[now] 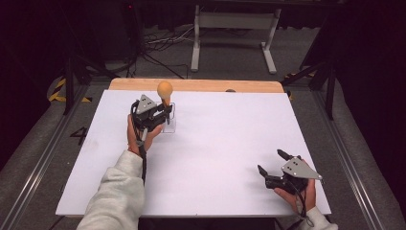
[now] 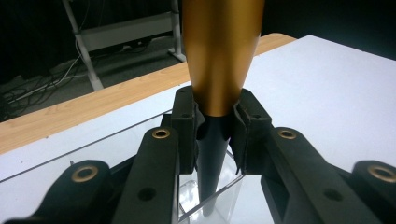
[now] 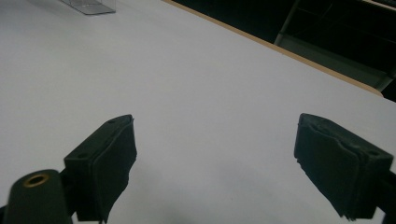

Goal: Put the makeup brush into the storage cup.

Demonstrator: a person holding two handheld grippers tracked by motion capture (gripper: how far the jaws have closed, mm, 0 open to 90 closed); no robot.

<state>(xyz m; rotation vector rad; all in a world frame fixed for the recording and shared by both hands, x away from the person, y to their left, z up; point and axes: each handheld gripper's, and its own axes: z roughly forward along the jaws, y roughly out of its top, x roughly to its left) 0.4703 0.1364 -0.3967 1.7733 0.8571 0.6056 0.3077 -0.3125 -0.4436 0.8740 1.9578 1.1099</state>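
We see the left gripper (image 1: 163, 111) clamped on a tall object with a round orange-gold top and a black tapering stem (image 1: 165, 92), which stands upright in a small clear plastic box (image 1: 171, 125) near the far left of the white table (image 1: 220, 139). In the left gripper view our jaws press from both sides on the neck where the gold cone (image 2: 219, 51) meets the black stem, whose tip reaches down inside the clear box (image 2: 219, 193). The right gripper (image 1: 271, 165) rests near the table's near right corner, well apart from the box, its jaws spread wide with nothing between its pads (image 3: 114, 158)
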